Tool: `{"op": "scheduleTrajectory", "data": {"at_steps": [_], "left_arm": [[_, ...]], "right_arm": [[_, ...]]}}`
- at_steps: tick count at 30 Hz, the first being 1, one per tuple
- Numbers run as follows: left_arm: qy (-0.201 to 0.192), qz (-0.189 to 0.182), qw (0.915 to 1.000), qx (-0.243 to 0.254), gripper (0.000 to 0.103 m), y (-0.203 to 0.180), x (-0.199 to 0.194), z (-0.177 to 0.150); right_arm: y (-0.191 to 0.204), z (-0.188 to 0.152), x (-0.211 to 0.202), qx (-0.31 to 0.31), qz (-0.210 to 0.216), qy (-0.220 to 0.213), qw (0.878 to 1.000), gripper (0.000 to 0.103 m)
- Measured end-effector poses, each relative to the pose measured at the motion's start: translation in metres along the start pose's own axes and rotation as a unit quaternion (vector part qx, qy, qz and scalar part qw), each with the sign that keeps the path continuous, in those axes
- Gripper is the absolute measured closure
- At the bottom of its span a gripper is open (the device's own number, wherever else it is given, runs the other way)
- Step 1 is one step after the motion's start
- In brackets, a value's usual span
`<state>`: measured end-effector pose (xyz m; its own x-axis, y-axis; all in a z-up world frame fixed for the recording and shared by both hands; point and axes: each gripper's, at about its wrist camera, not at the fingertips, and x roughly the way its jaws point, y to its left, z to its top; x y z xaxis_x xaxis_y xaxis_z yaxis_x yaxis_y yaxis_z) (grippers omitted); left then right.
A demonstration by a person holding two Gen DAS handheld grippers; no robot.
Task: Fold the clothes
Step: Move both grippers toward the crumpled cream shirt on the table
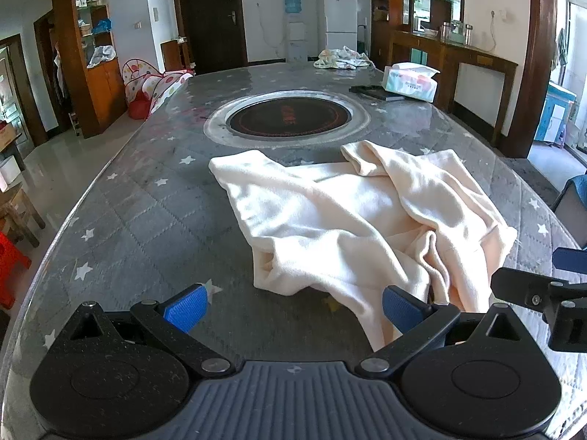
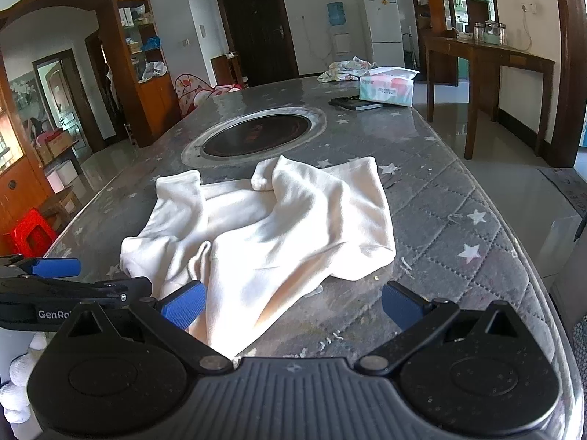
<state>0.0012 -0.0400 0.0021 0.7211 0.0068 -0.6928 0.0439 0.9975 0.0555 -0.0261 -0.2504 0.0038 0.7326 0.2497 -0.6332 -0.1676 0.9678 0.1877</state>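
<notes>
Cream garment (image 1: 352, 220) crumpled on table (image 1: 146, 220), legs pointing away; both claws wide open, empty.

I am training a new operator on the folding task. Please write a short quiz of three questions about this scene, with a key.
1. True or false: the left claw is open.
2. What lies nearest beyond the cream garment on the table: A) tissue box, B) round inset cooktop, C) water dispenser?
3. Fill in: the garment is ____ (crumpled / folded flat).

Key
1. True; both it and the right claw are open and hold nothing.
2. B, the cooktop; the tissue box lies farther back.
3. Crumpled.
</notes>
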Motion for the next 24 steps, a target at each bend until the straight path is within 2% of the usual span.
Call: {"op": "scheduleTrajectory", "data": {"at_steps": [24], "left_arm": [[0.009, 0.018, 0.9996, 0.020, 0.000, -0.0060, -0.0014, -0.0049]], "right_arm": [[0.0030, -0.0041, -0.0002, -0.001, -0.002, 0.008, 1.000, 0.000]]}}
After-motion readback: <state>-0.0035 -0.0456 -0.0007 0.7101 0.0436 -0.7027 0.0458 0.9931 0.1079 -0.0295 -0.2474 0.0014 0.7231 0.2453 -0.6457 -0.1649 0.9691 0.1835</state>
